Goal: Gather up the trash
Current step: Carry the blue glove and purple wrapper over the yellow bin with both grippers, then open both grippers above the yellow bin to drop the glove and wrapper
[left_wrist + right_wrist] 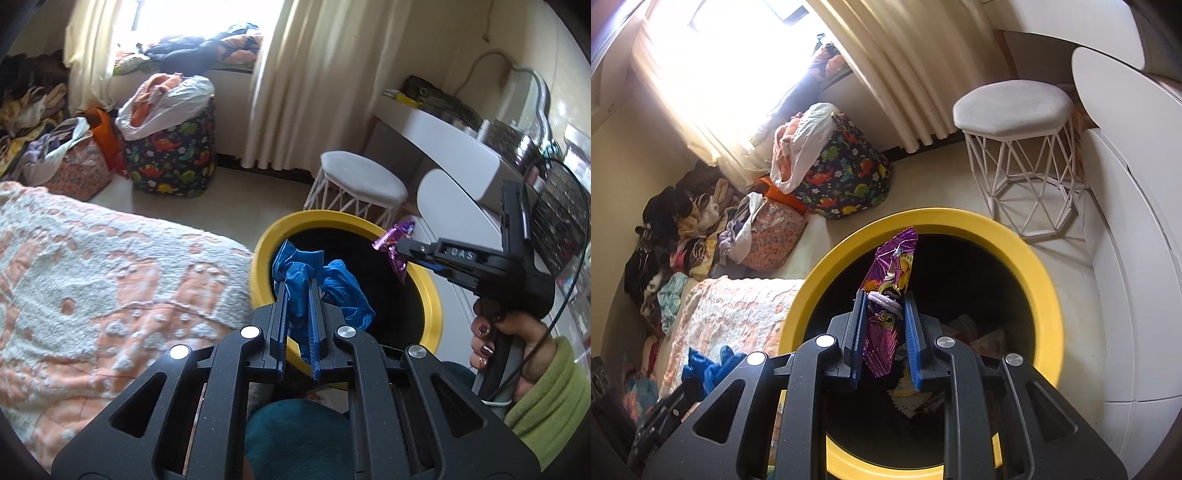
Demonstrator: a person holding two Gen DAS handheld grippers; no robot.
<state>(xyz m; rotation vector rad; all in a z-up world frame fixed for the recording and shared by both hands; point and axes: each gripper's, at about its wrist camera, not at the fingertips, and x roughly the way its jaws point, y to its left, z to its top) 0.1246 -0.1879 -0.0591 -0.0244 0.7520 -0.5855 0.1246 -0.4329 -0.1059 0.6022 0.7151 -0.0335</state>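
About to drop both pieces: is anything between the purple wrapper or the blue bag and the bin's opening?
Nothing visible. The purple wrapper in the right gripper hangs over the open yellow-rimmed bin. The blue bag in the left gripper is over its near rim, opening uncovered.

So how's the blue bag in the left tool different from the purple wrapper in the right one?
The blue bag is plain and crumpled into a soft bunch; the purple wrapper is shiny, printed, long and flat. The bag spills out beside its tool; the wrapper sticks up past its tool. Both are held over the yellow-rimmed bin.
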